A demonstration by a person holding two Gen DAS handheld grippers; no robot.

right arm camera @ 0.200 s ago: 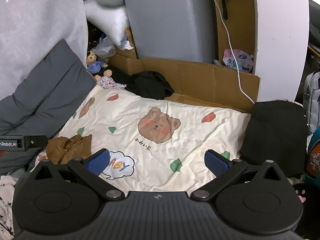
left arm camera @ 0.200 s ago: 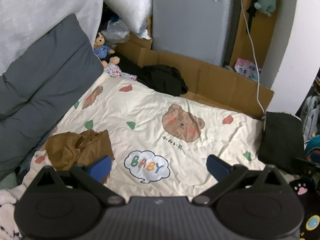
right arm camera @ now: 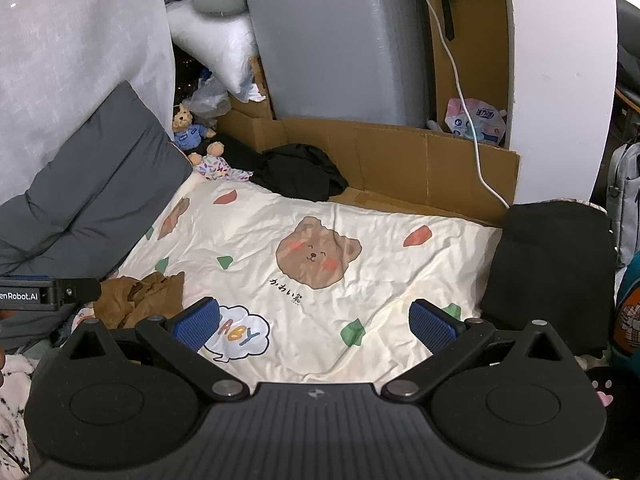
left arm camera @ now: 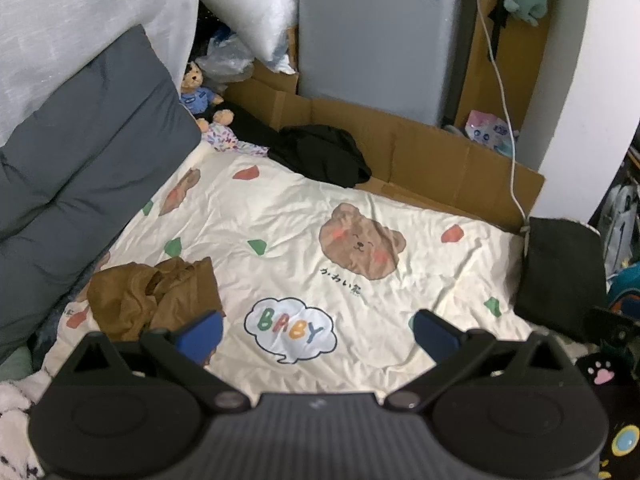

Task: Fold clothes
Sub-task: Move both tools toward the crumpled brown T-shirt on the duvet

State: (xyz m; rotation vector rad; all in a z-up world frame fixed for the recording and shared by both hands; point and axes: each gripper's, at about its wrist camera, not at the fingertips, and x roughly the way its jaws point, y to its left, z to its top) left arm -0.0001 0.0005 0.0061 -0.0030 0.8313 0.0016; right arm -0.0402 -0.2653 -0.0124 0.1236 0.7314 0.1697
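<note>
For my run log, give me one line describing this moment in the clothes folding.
left gripper: open, empty | right gripper: open, empty | crumpled brown garment: unfolded, on cream bear-print blanket | stage: before grasp

Crumpled brown garment [left arm camera: 148, 300] on bedspread [left arm camera: 288, 240]

A crumpled garment [left arm camera: 150, 300] lies on the bedspread's [left arm camera: 420, 288] left edge, beside the cushion [left arm camera: 80, 184].
</note>
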